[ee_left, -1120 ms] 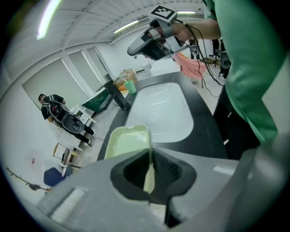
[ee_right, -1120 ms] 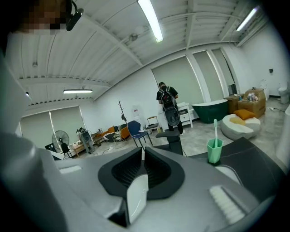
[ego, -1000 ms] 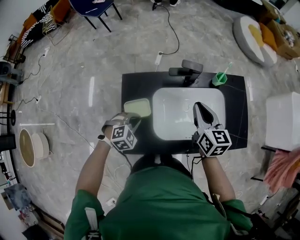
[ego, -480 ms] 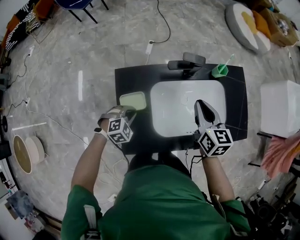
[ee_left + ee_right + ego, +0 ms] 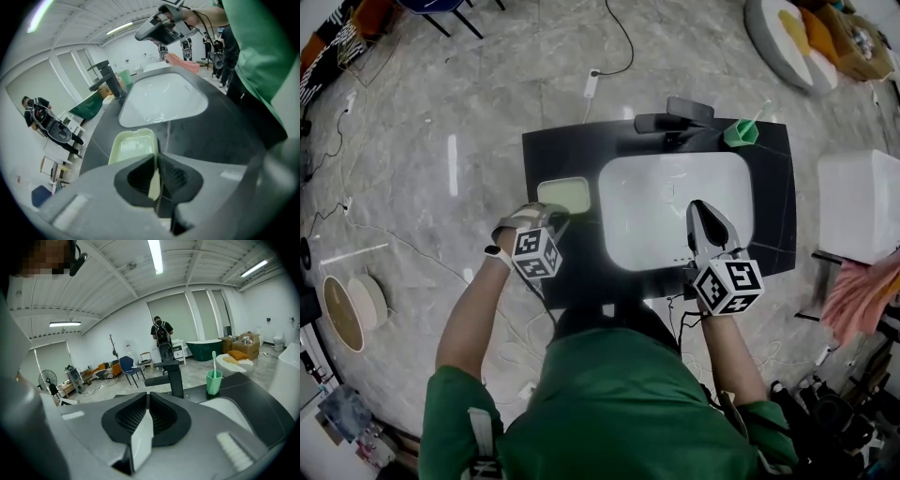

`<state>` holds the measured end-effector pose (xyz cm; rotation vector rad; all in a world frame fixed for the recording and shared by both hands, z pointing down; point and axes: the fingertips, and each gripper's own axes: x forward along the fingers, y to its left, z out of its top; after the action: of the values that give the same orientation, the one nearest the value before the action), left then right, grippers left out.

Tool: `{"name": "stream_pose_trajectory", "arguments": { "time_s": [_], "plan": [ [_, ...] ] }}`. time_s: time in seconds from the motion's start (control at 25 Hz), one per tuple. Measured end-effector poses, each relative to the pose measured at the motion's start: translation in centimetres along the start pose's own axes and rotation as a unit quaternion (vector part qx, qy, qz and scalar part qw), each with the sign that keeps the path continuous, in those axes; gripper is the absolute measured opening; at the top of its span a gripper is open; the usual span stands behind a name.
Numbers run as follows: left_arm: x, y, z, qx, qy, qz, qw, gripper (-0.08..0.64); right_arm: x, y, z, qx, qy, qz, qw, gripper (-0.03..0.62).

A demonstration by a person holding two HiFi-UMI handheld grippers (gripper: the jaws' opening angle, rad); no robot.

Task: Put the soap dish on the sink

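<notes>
Countertop (image 5: 581, 274) of dark, smooth stone fills the middle of the head view, with a white, glossy rectangular basin with rounded corners (image 5: 647, 220) sunk into it. A black angular metal faucet (image 5: 675, 120) stands at the far rim, and a green faceted plastic cup (image 5: 739, 133) sits at the far right corner. The pale green, shallow rectangular soap dish (image 5: 563, 195) lies flat on the stone left of the basin, with a narrow dark strip on either side of it. The left gripper (image 5: 555, 218) meets the dish's near edge. The right gripper (image 5: 701, 208) hangs over the basin's right half, well clear of the faucet.

From the left gripper view, the left gripper's (image 5: 156, 157) ribbed black pads are pressed onto the near rim of the soap dish (image 5: 133, 145), a pale green sliver showing between them. Beyond the dish lie bare stone and the basin (image 5: 164, 98), with the faucet (image 5: 108, 77) at its far side.

From the right gripper view, the right gripper's (image 5: 146, 397) jaws are pressed together with nothing between them. Ahead stand the faucet (image 5: 171, 373) and the cup (image 5: 213, 380), which holds a toothbrush (image 5: 213, 359).
</notes>
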<state>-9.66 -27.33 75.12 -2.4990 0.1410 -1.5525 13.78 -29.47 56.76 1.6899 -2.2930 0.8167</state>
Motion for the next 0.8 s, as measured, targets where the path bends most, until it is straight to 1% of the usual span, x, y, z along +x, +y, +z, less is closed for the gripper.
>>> {"name": "stream_pose_trajectory", "arguments": {
  "time_s": [0.2,0.28,0.4,0.52,0.64,0.8],
  "plan": [
    [0.5,0.1,-0.7,0.001,0.003,0.002,1.0000,0.027,0.3,0.2,-0.4,0.005,0.001,0.000,1.000,0.021],
    [0.5,0.3,-1.0,-0.008,0.007,0.008,0.9999,0.032,0.3,0.2,-0.4,0.007,0.001,-0.002,1.000,0.021],
    [0.2,0.4,-1.3,-0.027,0.010,0.010,0.9995,0.072,0.1,0.1,-0.3,0.007,-0.001,-0.002,1.000,0.021],
    [-0.6,0.5,-1.2,-0.033,0.009,0.021,0.9992,0.083,-0.1,0.3,-0.1,0.008,-0.005,-0.002,1.000,0.021],
    [-2.1,0.8,-0.5,-0.037,0.003,0.043,0.9984,0.083,-0.3,0.7,0.4,0.005,-0.009,0.002,1.000,0.021],
    [-5.2,2.3,0.8,-0.044,-0.006,0.096,0.9944,0.074,-0.7,1.2,0.9,-0.001,-0.016,0.010,1.000,0.021]
  ]
}}
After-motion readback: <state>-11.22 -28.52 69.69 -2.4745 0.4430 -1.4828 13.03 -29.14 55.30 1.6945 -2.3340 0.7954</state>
